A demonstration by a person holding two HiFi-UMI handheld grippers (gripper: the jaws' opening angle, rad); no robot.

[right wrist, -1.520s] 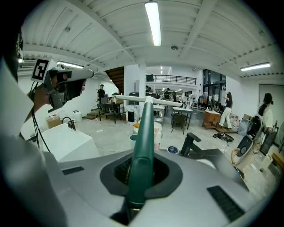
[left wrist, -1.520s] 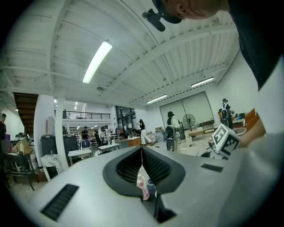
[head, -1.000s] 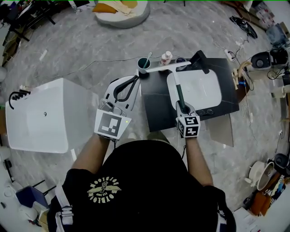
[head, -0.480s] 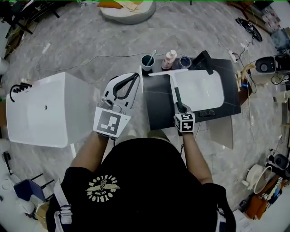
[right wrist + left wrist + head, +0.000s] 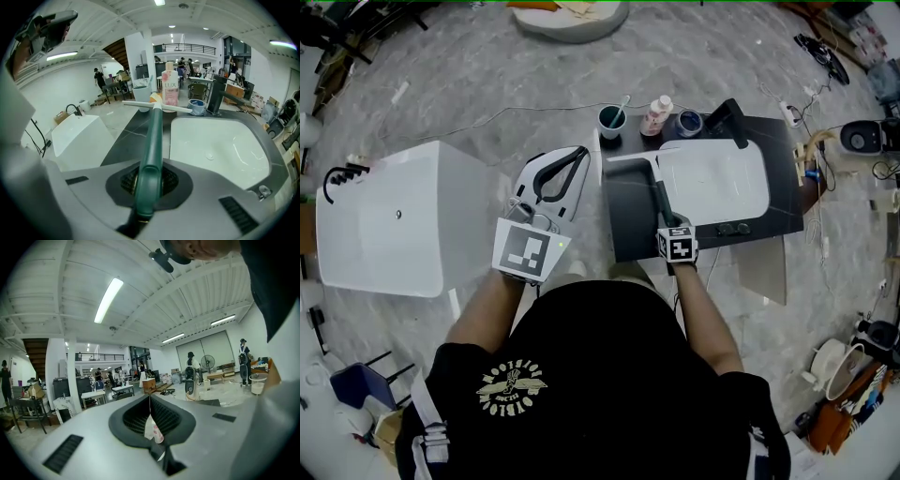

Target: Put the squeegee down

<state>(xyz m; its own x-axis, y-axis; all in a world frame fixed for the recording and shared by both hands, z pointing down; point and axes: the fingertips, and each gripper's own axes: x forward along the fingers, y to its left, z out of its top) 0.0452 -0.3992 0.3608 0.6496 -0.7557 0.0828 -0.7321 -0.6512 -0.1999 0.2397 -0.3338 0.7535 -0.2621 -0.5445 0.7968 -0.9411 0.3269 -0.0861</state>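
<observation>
Holding the squeegee pinched by its green handle in the right gripper, lower it flat along the countertop's left edge, clear of the basin, before releasing.

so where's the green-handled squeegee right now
Head view, centre-right: the green-handled squeegee is held in the right gripper over the black countertop, left of the white sink basin.

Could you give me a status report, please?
Right claw shut on squeegee handle. Blade at dark countertop, left of sink; not released. Left claw shut, idle. Nothing in the way.
</observation>
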